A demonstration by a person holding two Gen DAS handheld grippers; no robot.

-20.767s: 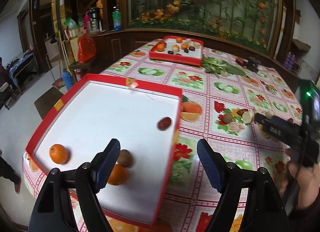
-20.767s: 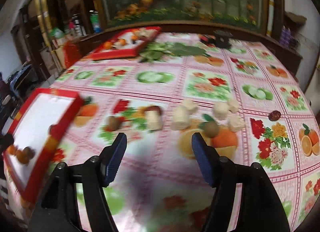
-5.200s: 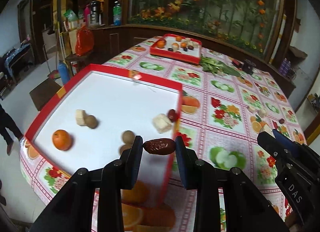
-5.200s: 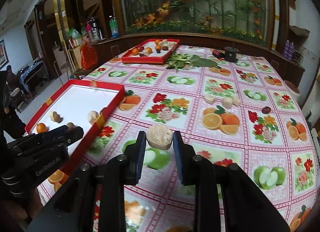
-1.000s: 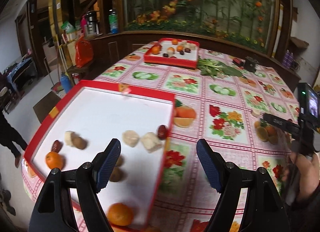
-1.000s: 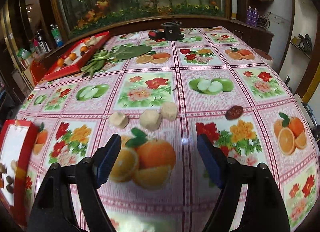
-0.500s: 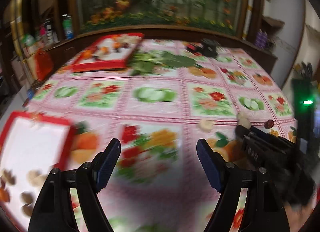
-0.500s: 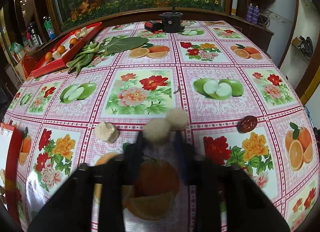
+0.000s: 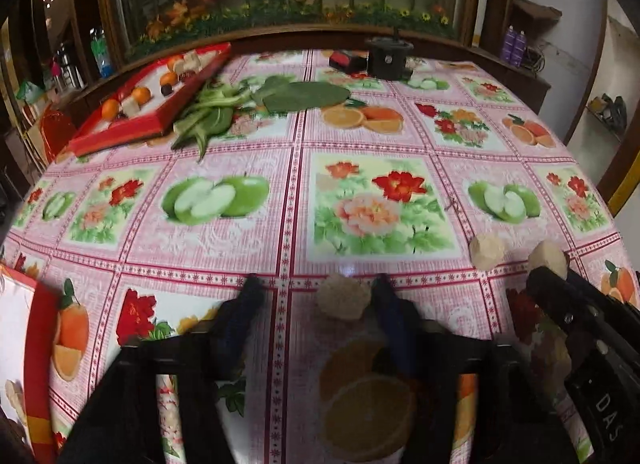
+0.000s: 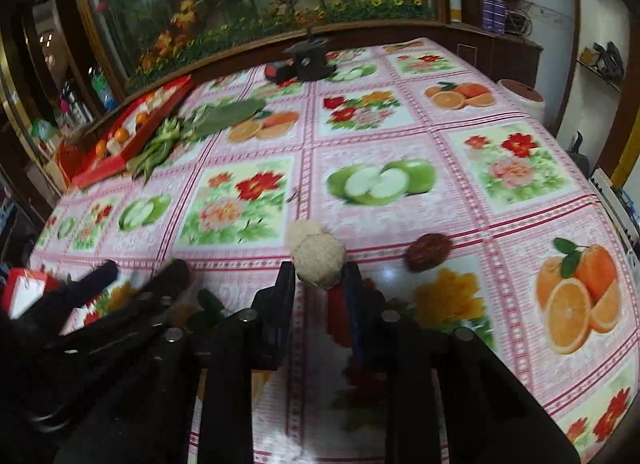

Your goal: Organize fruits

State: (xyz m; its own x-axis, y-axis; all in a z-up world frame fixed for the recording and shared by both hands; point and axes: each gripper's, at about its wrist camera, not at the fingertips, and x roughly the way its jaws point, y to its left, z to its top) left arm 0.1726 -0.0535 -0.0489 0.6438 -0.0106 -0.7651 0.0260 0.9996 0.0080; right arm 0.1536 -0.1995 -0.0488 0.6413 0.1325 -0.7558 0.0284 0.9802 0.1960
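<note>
My right gripper (image 10: 318,268) is shut on a beige fruit chunk (image 10: 319,261); it also shows in the left wrist view (image 9: 547,260). A second beige chunk (image 10: 306,231) lies just behind it on the tablecloth. My left gripper (image 9: 316,296) is open, with a third beige chunk (image 9: 344,296) between its fingers, close to the right finger. A dark red date (image 10: 428,252) lies to the right. The near red tray (image 9: 36,344) with white floor sits at far left.
A far red tray (image 9: 132,120) holds oranges and several other fruits. Green leaves (image 9: 248,104) lie beside it. A black pot (image 9: 388,58) and a small red box stand at the table's back. The table edge curves close on the right.
My left gripper swung right from the near tray to the beige chunks and has partly closed around one. My right gripper closed on a chunk.
</note>
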